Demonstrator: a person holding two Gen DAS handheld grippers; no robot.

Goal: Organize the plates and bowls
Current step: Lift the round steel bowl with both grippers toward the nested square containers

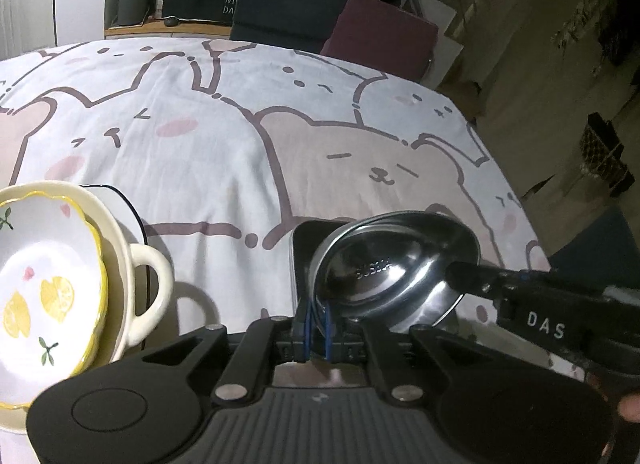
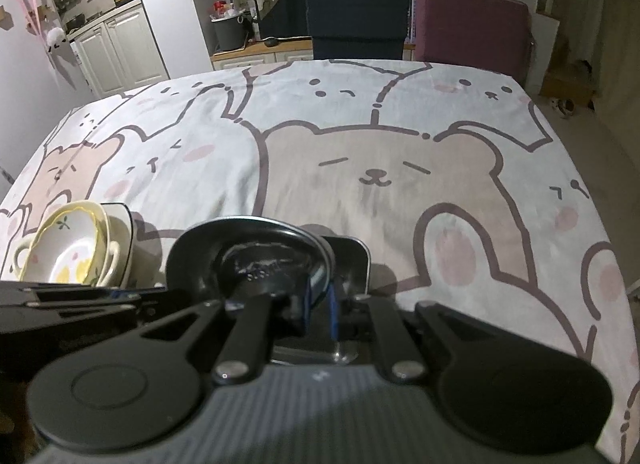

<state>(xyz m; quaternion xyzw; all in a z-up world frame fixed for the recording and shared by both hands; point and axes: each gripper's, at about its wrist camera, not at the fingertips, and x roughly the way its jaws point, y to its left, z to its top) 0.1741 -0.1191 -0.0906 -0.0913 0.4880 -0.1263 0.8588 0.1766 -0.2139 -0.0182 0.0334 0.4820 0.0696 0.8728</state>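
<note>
A shiny steel bowl (image 1: 392, 264) is held tilted on edge above a dark rectangular metal tray (image 1: 304, 248). My left gripper (image 1: 316, 328) is shut on the bowl's near rim, blue pads on either side. My right gripper (image 2: 320, 304) is shut on the same bowl (image 2: 256, 256) at another part of its rim; it shows in the left wrist view as a black arm marked DAS (image 1: 540, 320). At the left stands a stack: a lemon-patterned dish (image 1: 44, 292) in a cream two-handled bowl (image 1: 140, 288) on a dark-rimmed plate (image 1: 120, 199). The stack also shows in the right wrist view (image 2: 76, 252).
The table wears a white cloth with cartoon bears and rabbits (image 2: 372, 175). A dark blue chair (image 2: 356, 11) and a maroon chair (image 2: 472, 27) stand at the far edge. The table's right edge (image 1: 516, 183) drops to the floor.
</note>
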